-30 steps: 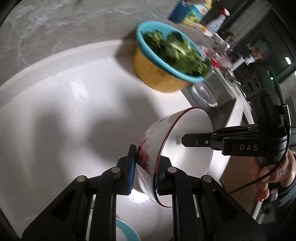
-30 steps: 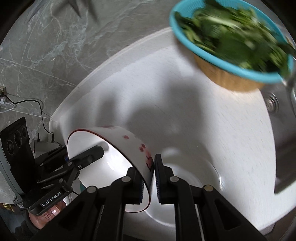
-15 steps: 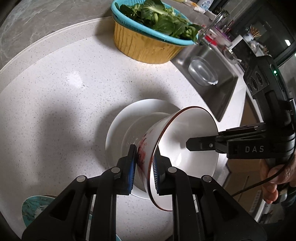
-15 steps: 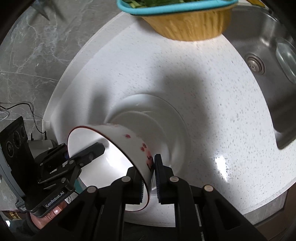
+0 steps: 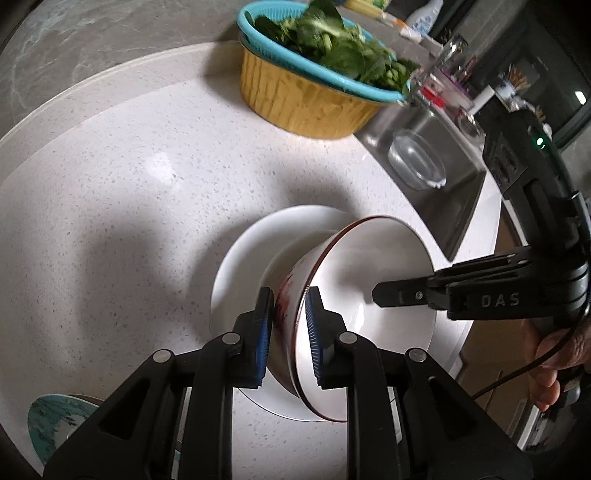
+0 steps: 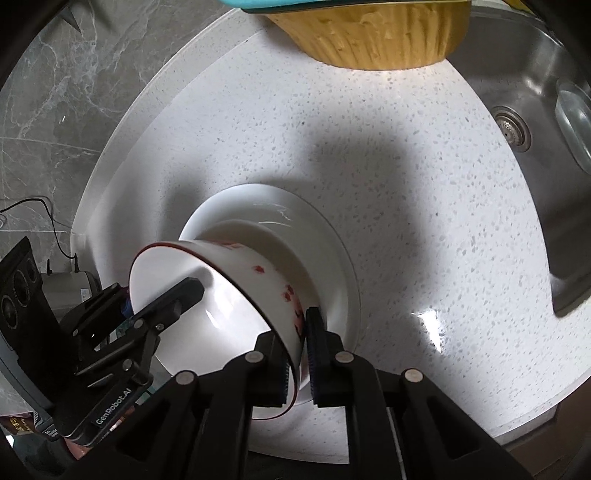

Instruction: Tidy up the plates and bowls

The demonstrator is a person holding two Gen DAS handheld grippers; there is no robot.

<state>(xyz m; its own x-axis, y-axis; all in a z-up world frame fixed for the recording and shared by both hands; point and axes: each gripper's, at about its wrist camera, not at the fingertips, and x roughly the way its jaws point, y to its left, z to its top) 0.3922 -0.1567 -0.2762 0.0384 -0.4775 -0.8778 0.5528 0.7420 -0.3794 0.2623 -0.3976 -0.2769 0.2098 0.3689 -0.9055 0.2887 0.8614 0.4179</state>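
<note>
A white bowl (image 5: pixel 369 266) (image 6: pixel 258 266) with a dark red rim and red flower marks rests tilted inside a wide white plate (image 5: pixel 240 266) (image 6: pixel 325 229) on the speckled counter. My left gripper (image 5: pixel 290 295) holds the bowl's near wall between its blue pads; its jaws are opening, though the pads still touch the wall. My right gripper (image 6: pixel 301 332) grips the opposite side of the rim, its jaws closing tight on the wall. Each gripper's inner finger reaches into the bowl, as the other wrist view shows.
A yellow basin with a teal colander of greens (image 5: pixel 303 103) (image 6: pixel 369 33) stands at the back. A steel sink (image 5: pixel 443 192) (image 6: pixel 535 92) with a clear glass bowl (image 5: pixel 417 158) lies to the right. A teal patterned plate (image 5: pixel 48 417) sits near the left front edge.
Both grippers have come down with the bowl, which hung above the counter and now sits in the white plate. The left pads stand slightly wider.
</note>
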